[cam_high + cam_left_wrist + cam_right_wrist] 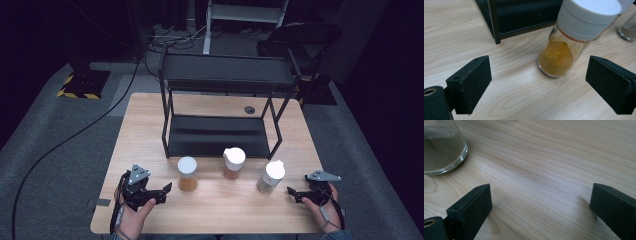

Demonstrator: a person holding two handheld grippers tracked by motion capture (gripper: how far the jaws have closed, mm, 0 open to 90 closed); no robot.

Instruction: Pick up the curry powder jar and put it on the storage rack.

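While the high view is looking down on the wooden surface (150, 130), three white-capped spice jars are standing in a row in front of the black two-tier shelf rack (220, 105): a jar of orange-yellow powder (187, 174) at the left, a jar of reddish-brown spice (233, 163) in the middle, and a jar of pale grey powder (270, 177) at the right. The left tool (166, 190) is sitting just left of the orange-yellow jar with its jaws pointing toward it, apart from it, and the right tool (292, 192) is lying just right of the grey jar, also apart. By my reading, the left hand is the nearer one to the orange-yellow jar and the right hand to the grey one.

Along the left gripper view, the left tool (539, 82) is standing wide open with nothing between its pads. The orange-yellow jar (564, 50) is standing upright ahead and slightly right of the gap, its long axis vertical, so a level approach forward and a little rightward looks like the move needed. The rack's foot (495, 30) is showing behind.

Through the right gripper view, the right tool (541, 202) is likewise gaping wide over bare wood, holding nothing, while the glass base of the grey jar (441, 150) is sitting ahead and well off to the left of its gap.
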